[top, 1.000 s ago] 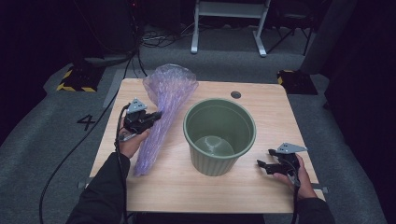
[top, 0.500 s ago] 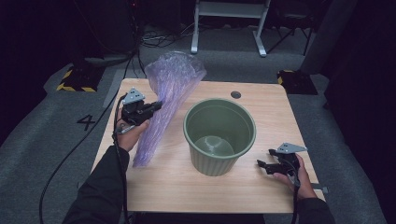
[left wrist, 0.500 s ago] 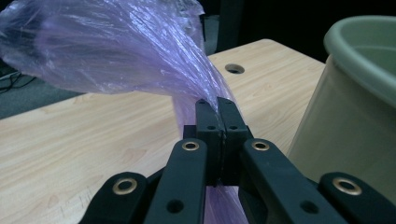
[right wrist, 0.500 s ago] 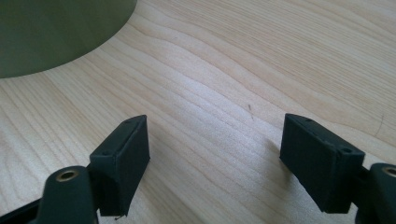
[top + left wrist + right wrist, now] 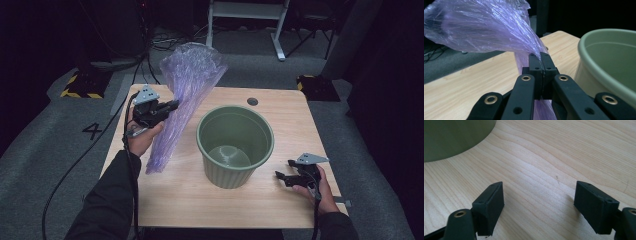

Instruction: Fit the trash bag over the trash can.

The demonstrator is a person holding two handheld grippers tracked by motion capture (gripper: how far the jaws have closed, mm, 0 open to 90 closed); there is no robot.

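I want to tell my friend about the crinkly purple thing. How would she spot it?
Look at the wooden table, then at the big green pot in its middle. Beside the pot, the left hand-held gripper pinches a purple plastic bag: see-through, crinkly, fanning out above the jaws.

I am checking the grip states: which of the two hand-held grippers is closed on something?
The left hand-held gripper: its jaws pinch the purple plastic bag. The right hand-held gripper stands open over bare table.
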